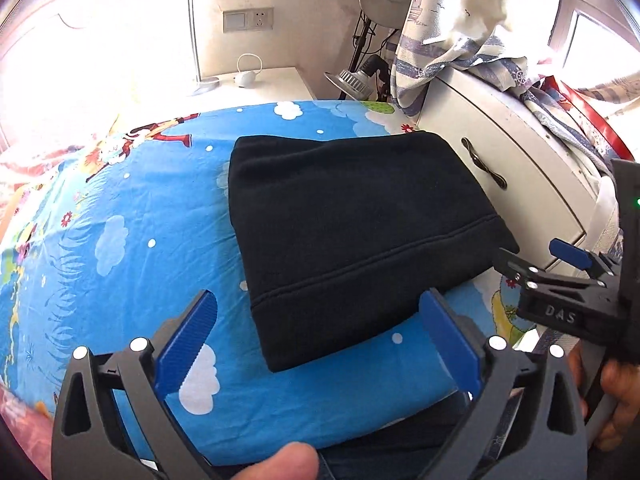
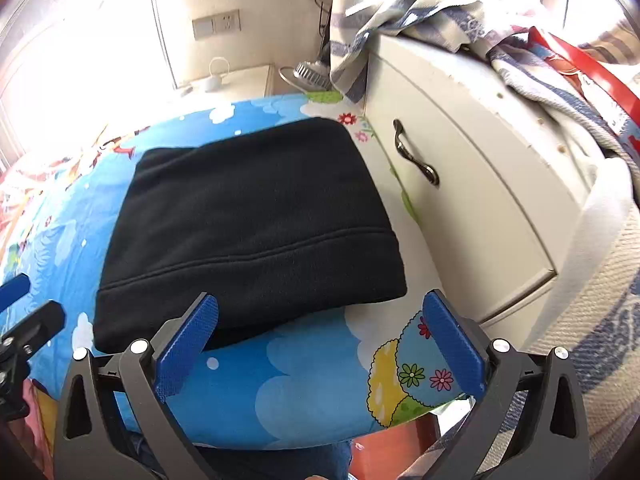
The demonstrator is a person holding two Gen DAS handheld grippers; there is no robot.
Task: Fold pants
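Black fleece pants (image 1: 360, 232) lie folded into a compact rectangle on the bed (image 1: 120, 240), whose sheet is bright blue with cartoon clouds and flowers. The bundle sits toward the bed's right side, close to a white cabinet (image 1: 500, 168) with a dark metal handle (image 1: 482, 166), its stitched hem band along the near edge.

From the left wrist view, the left gripper (image 1: 320, 340) hangs over the near edge of the pants with its jaws spread wide, nothing between the 2 blue pads but open air above cloth and sheet. This view alone shows the right gripper (image 1: 536, 258) from the side at far right, and the hand (image 1: 618, 400) that holds it; a fingertip (image 1: 290, 462) shows at the bottom edge.

From the right wrist view, the right gripper (image 2: 320, 340) also has its jaws spread wide and empty, above the pants' near right corner. Only here does the cabinet's full front show, with striped cloth (image 2: 400, 4) heaped on top.
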